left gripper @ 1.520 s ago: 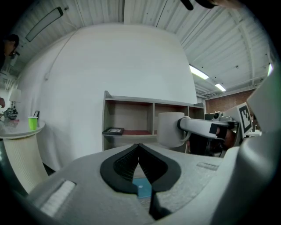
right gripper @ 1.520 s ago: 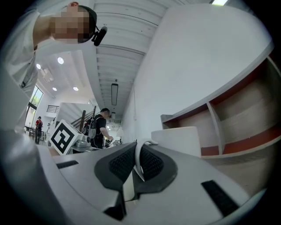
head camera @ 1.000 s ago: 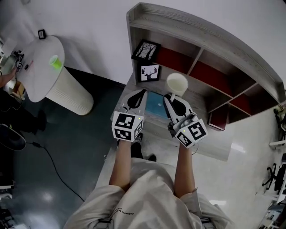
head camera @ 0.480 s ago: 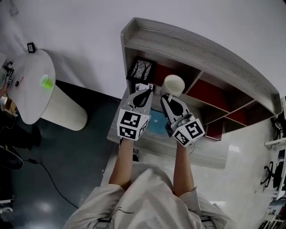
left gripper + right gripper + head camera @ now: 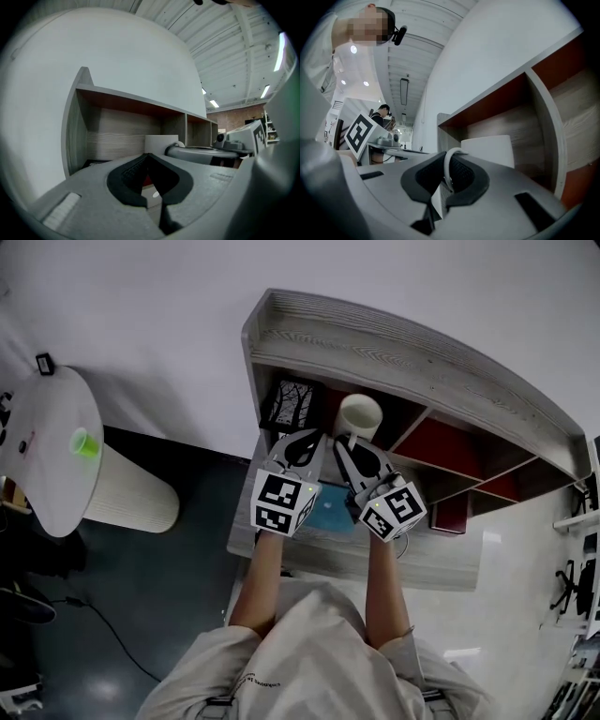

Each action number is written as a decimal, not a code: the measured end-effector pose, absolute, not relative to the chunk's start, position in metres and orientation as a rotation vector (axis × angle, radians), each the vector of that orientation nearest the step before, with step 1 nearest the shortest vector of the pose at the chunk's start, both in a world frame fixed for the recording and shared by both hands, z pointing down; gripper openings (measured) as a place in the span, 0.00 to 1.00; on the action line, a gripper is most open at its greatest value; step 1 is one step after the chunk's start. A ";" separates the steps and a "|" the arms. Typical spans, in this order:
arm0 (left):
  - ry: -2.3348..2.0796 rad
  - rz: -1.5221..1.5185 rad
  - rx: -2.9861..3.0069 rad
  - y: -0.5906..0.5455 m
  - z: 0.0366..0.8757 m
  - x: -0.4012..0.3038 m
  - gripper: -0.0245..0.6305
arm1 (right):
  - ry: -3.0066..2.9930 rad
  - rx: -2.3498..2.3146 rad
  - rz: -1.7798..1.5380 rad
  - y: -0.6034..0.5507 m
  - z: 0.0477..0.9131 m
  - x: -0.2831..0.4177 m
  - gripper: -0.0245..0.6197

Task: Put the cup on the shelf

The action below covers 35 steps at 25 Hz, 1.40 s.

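The right gripper's (image 5: 449, 176) jaws pinch the handle of the white cup (image 5: 487, 150), which sits in the shelf's (image 5: 394, 343) leftmost compartment beside a framed picture (image 5: 291, 404). The left gripper's (image 5: 148, 158) jaws are closed together on nothing, just outside that compartment.

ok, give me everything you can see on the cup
The cup is a plain off-white mug, ceramic by its look, upright with its open mouth up. Its thin loop handle is pinched in the right tool, whose jaws are closed on it. It is at the mouth of a shelf compartment; whether its base rests there cannot be told.
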<state>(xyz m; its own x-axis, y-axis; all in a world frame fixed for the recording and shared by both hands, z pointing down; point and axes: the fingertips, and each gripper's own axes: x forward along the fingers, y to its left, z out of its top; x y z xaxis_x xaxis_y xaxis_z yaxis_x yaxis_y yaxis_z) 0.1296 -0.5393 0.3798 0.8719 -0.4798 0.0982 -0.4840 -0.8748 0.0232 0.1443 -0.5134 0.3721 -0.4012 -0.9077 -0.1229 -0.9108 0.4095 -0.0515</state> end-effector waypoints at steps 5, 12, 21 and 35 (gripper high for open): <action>-0.707 0.161 3.023 -0.547 0.382 0.134 0.05 | 2.484 -1.687 0.005 -0.530 0.377 0.147 0.08; -0.655 0.162 3.051 -0.561 0.383 0.131 0.05 | 2.407 -1.790 -0.059 -0.546 0.393 0.152 0.08; -0.567 0.100 3.094 -0.569 0.372 0.134 0.05 | 2.354 -1.874 -0.081 -0.561 0.411 0.151 0.08; -0.292 0.262 3.206 -0.563 0.364 0.186 0.05 | 2.340 -2.085 -0.177 -0.581 0.418 0.163 0.08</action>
<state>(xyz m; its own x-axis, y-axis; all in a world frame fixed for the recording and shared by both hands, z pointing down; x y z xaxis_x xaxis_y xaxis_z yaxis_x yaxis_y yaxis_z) 0.1864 -0.5632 0.3639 0.9706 -0.1863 0.1525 -0.1720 -0.9798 -0.1019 0.1629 -0.5810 0.4185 -0.1177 -0.9903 0.0732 -0.9901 0.1113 -0.0858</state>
